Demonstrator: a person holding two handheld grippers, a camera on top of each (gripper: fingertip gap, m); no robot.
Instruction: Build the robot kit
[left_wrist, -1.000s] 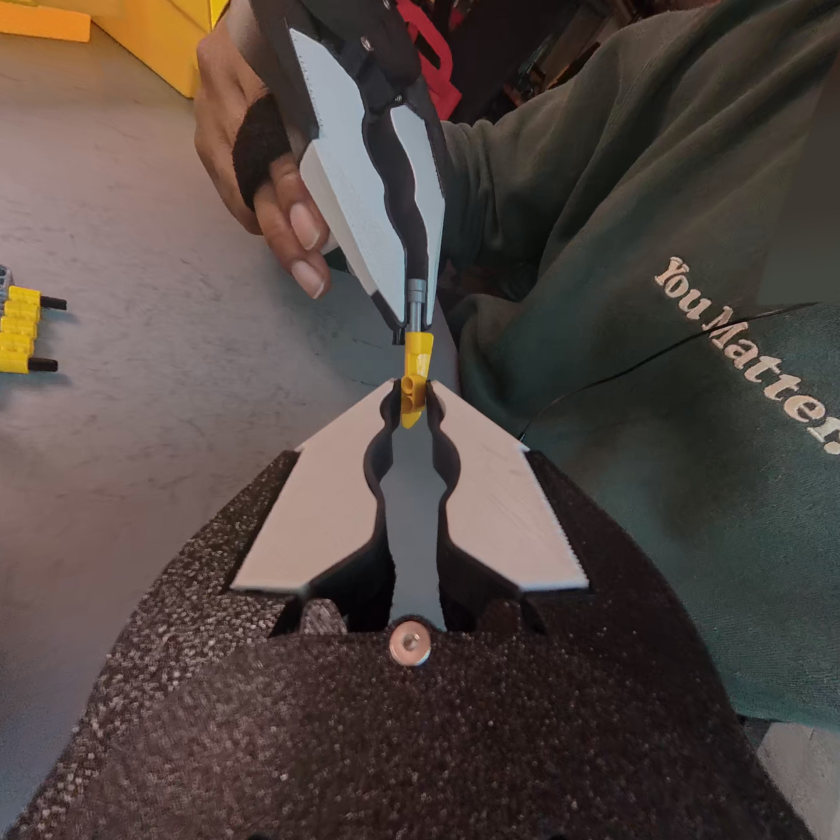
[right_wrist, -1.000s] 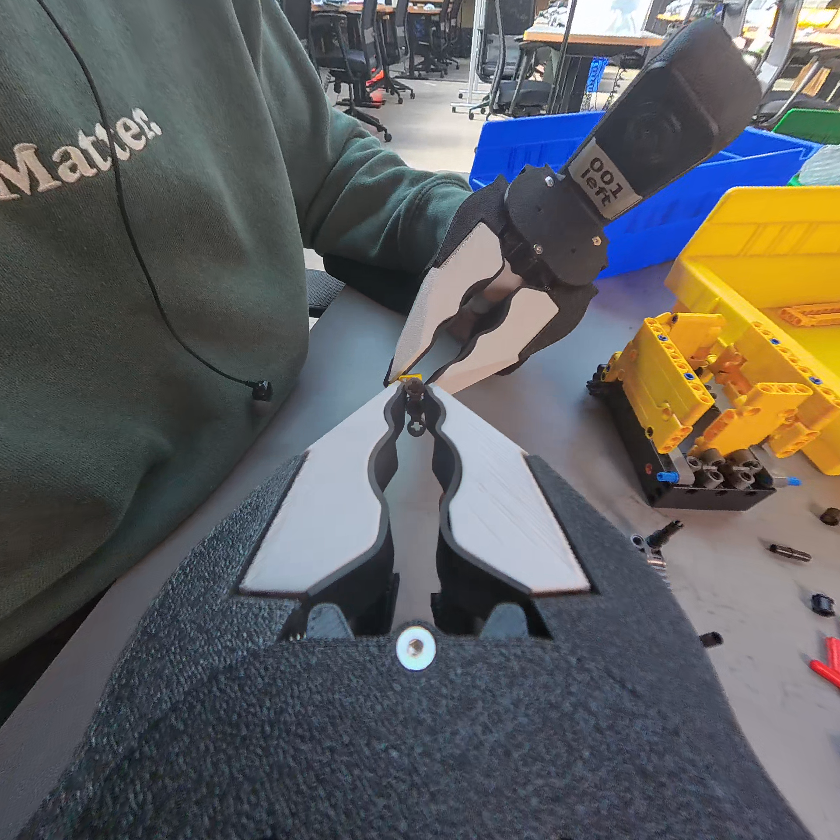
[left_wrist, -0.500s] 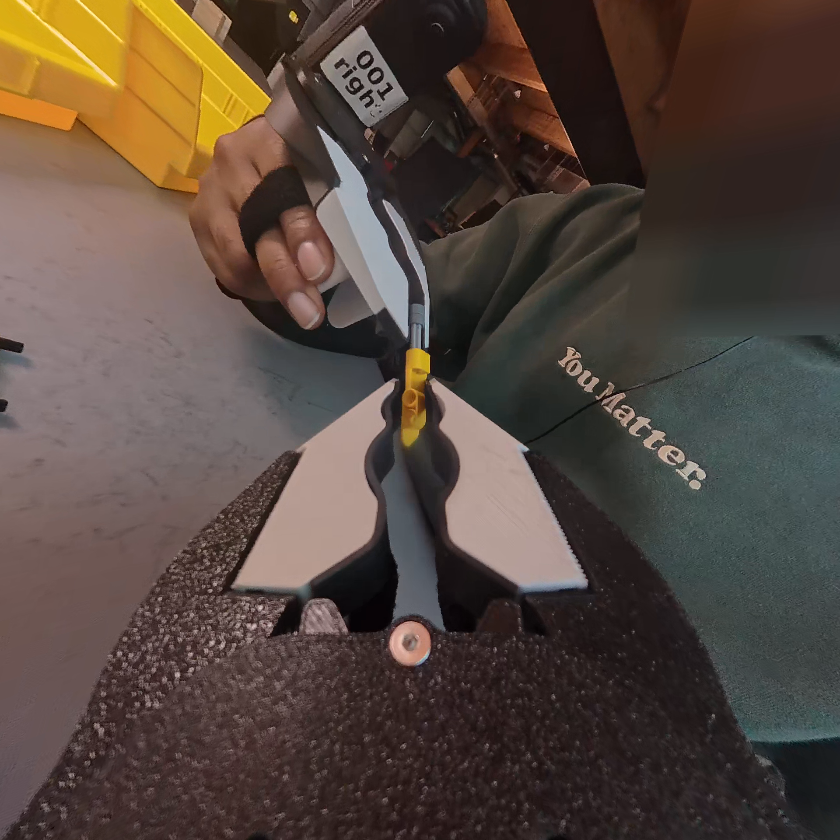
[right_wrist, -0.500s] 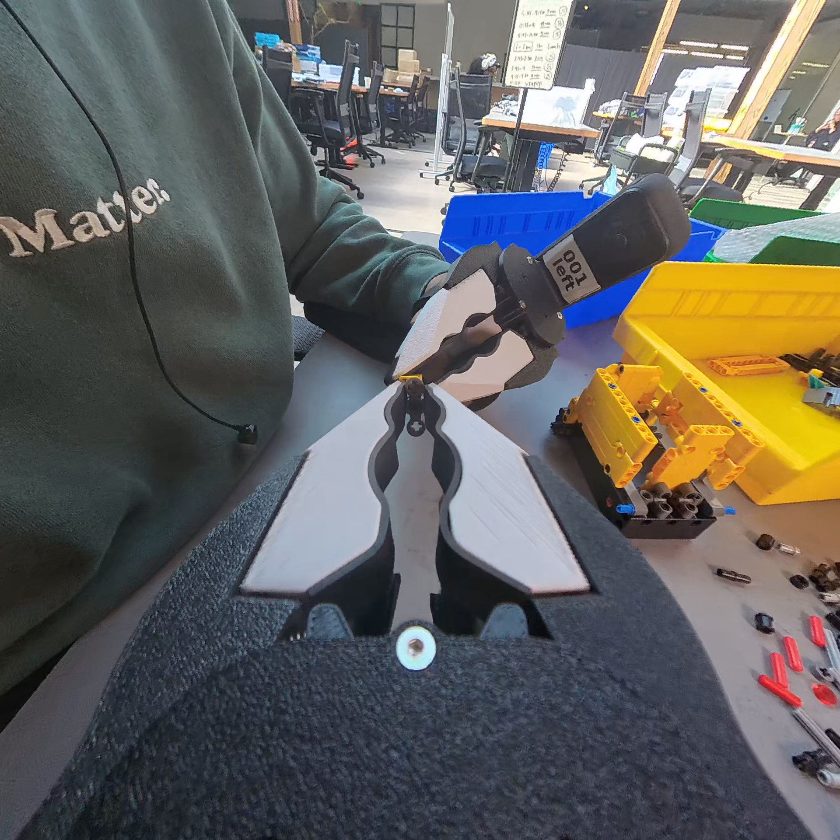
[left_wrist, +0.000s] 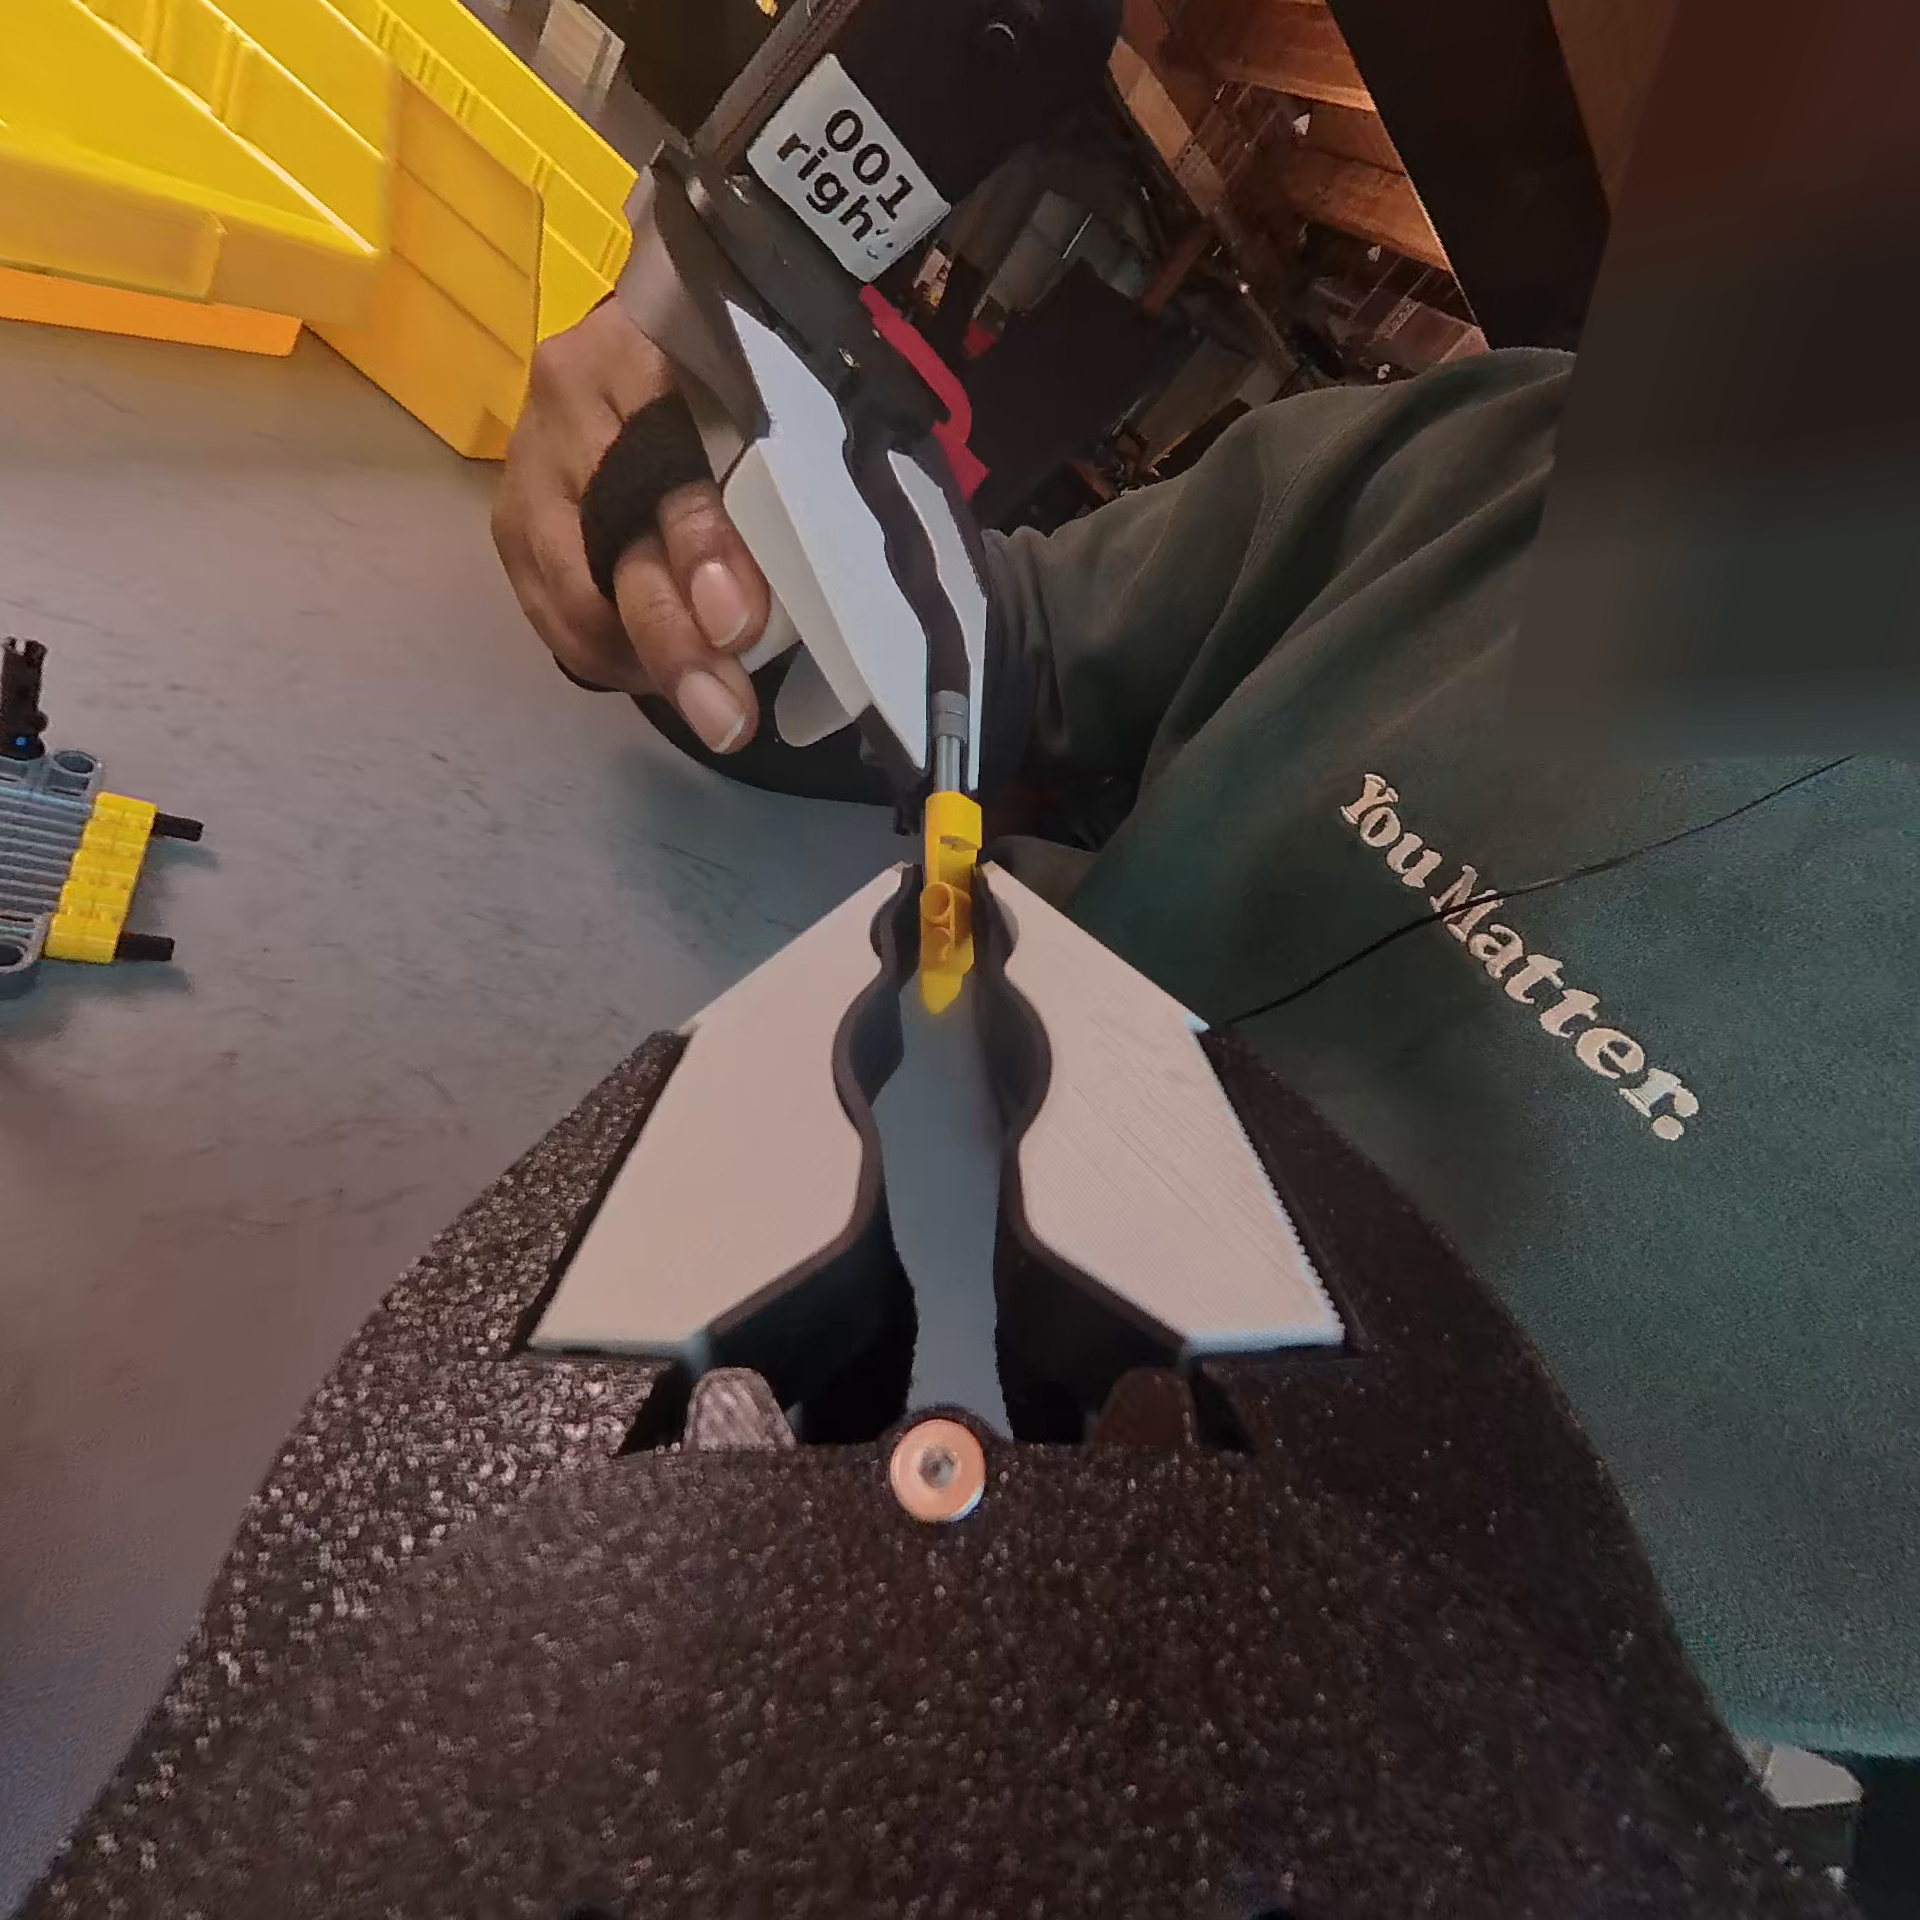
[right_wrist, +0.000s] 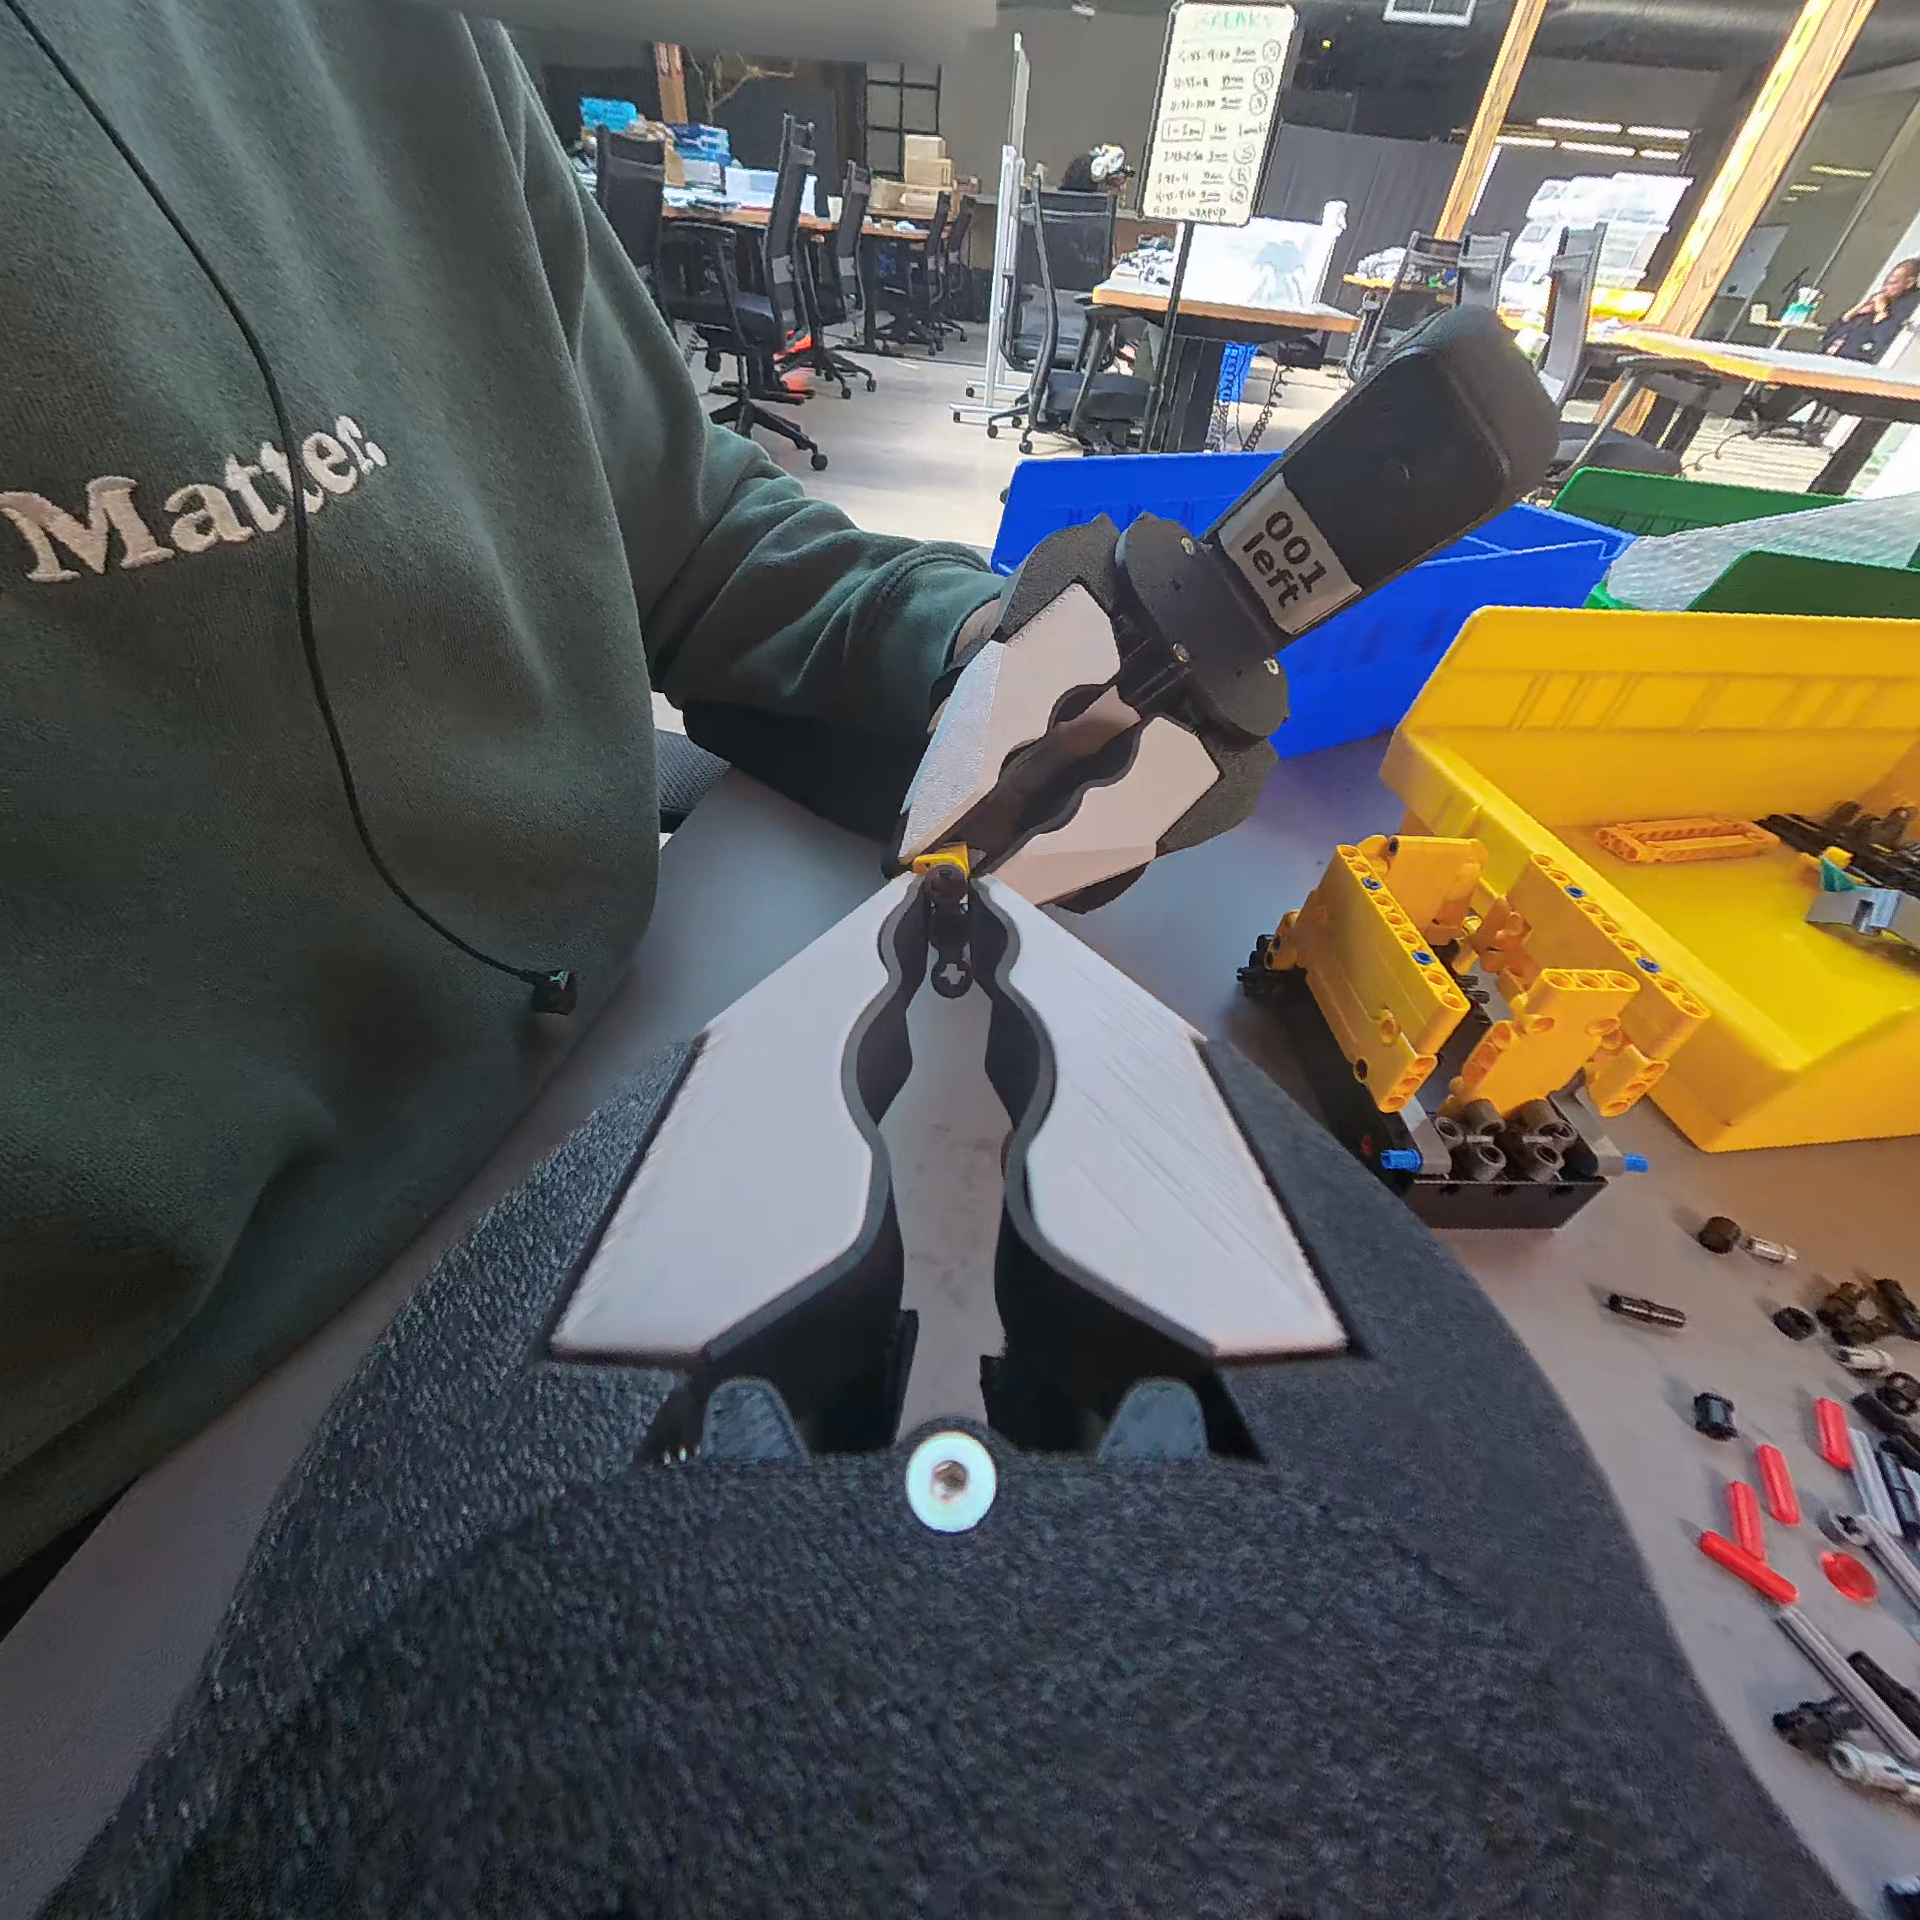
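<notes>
In the left wrist view my left gripper (left_wrist: 948, 883) is shut on a small yellow connector piece (left_wrist: 948, 935), held above the grey table. My right gripper (left_wrist: 940, 769) comes down from above, shut on a short grey axle (left_wrist: 951, 732) whose end meets the top of the yellow piece. In the right wrist view my right gripper (right_wrist: 948, 883) is shut on the dark axle (right_wrist: 948, 935). The yellow piece (right_wrist: 940, 860) shows just past its tips, in the left gripper (right_wrist: 925, 857). The join between axle and piece is mostly hidden.
A person in a green sweatshirt (right_wrist: 312, 727) sits close behind the grippers. A yellow and black brick model (right_wrist: 1455, 1039), yellow bin (right_wrist: 1714, 831), blue bin (right_wrist: 1403, 644) and loose pins (right_wrist: 1818, 1455) lie to the right. A small grey and yellow assembly (left_wrist: 73, 883) lies at left. My left and right fingertips are right by each other.
Both grippers stayed shut with the axle against the yellow piece. The pair tilted and shifted, so more of the room and bins shows, and the small assembly at left came back into view.
</notes>
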